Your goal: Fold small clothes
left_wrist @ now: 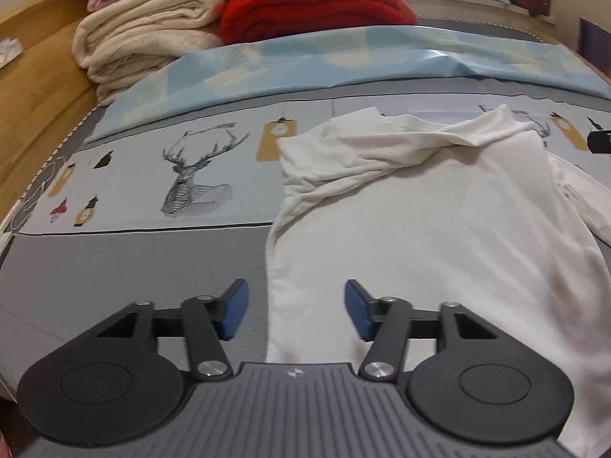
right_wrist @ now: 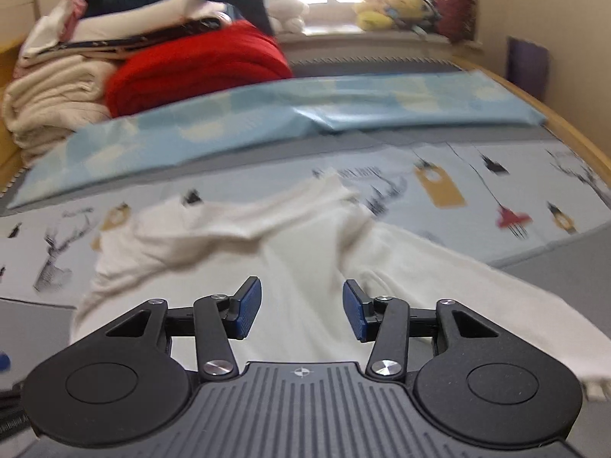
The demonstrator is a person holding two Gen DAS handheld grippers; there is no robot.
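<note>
White shirt (left_wrist: 439, 229) rumpled under 2 low, wide-jawed grippers: left gripper (left_wrist: 296, 311), right gripper (right_wrist: 302, 309).

I was working in a home bedroom: beyond my claws lay a deer-print bedsheet (left_wrist: 160, 175), folded blankets (left_wrist: 145, 38) and windowsill plush toys (right_wrist: 393, 9).

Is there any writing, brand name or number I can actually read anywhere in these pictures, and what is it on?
No readable text in either view.
Printed bedsheet: a dark line of lettering, too blurred to read.
Left gripper and right gripper: each body carries only a small round crosshair mark, no words.
</note>
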